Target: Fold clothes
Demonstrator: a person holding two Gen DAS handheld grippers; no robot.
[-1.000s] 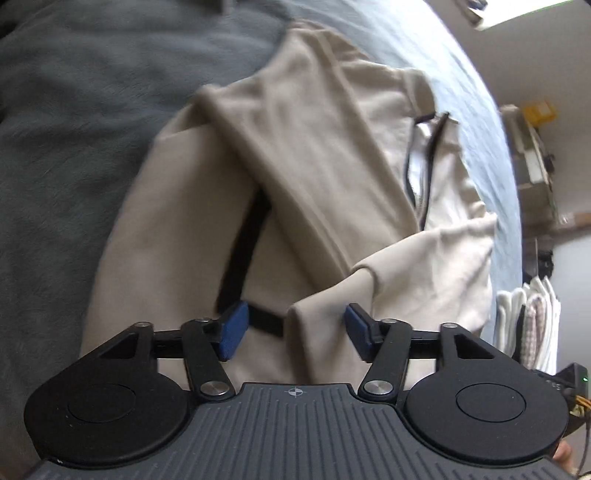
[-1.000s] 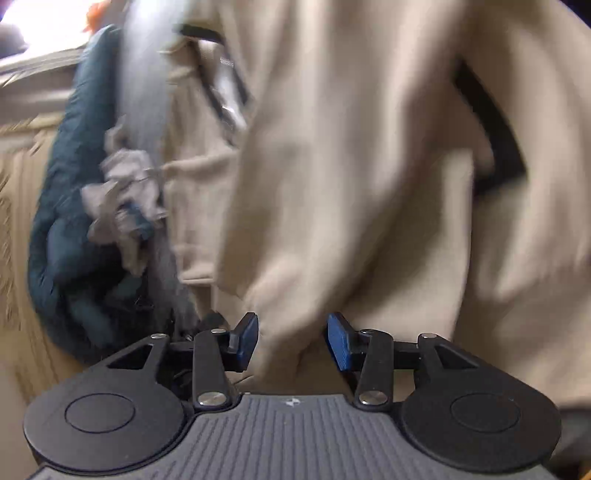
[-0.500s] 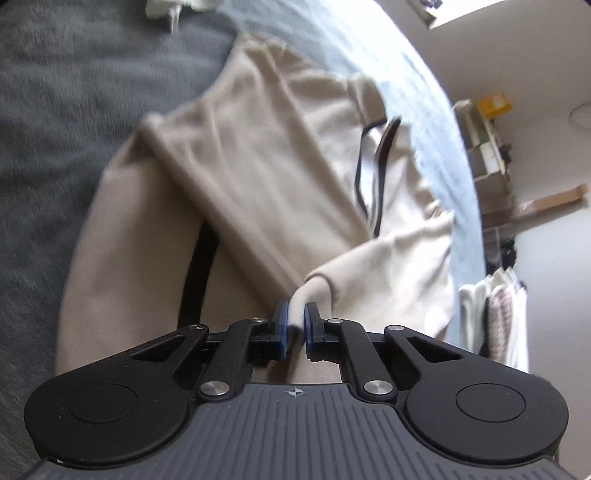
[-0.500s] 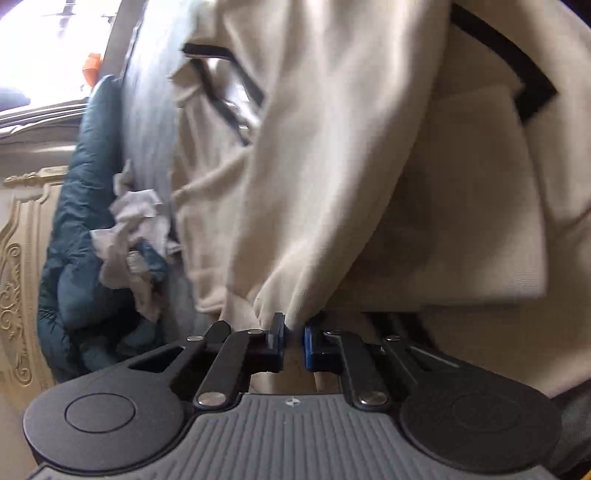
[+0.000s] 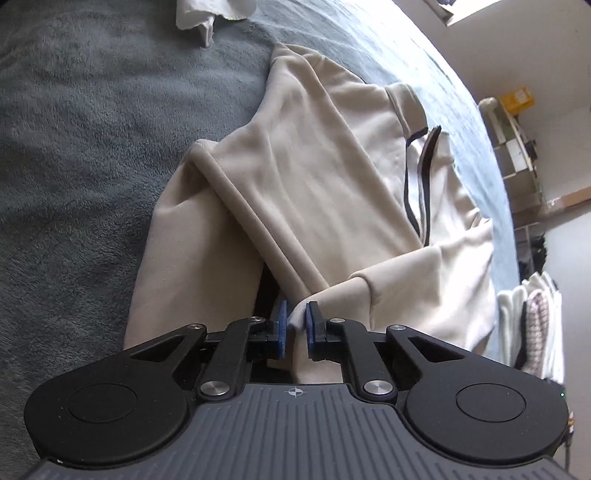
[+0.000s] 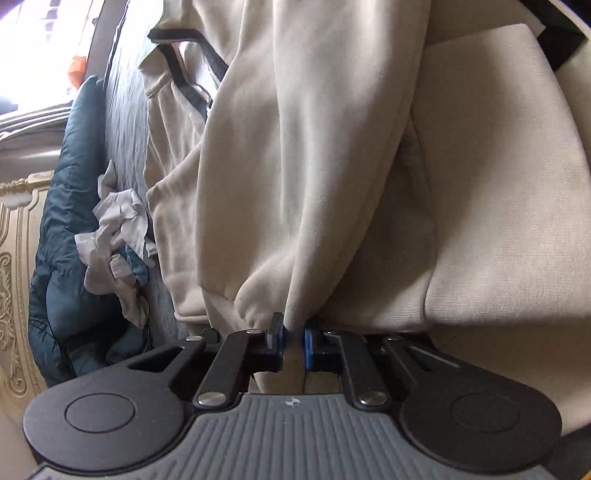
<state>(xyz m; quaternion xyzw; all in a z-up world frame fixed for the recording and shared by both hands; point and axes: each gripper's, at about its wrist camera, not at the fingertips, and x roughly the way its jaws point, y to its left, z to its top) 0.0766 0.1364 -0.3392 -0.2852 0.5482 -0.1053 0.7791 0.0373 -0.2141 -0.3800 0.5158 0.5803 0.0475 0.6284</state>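
Left gripper (image 5: 295,325) and right gripper (image 6: 293,334) are each pinching a beige jacket (image 5: 314,184) lying on a grey blanket (image 5: 74,147), crumpled cloth (image 6: 114,229) nearby

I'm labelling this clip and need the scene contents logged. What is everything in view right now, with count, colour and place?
zip-up top: one, beige with a black zipper, spread on the bed, sleeves folded across it
blanket: one, grey fleece, under the top
white cloth: one, at the far edge of the blanket
puffy jacket: one, dark teal, beside the bed
crumpled cloth: one, pale grey, on the jacket
folded towels: a stack, white and checked, right edge of the left wrist view
shelves: one unit, pale, against the wall
left gripper: black with blue pads, shut on a beige fold
right gripper: black with blue pads, shut on a beige fold
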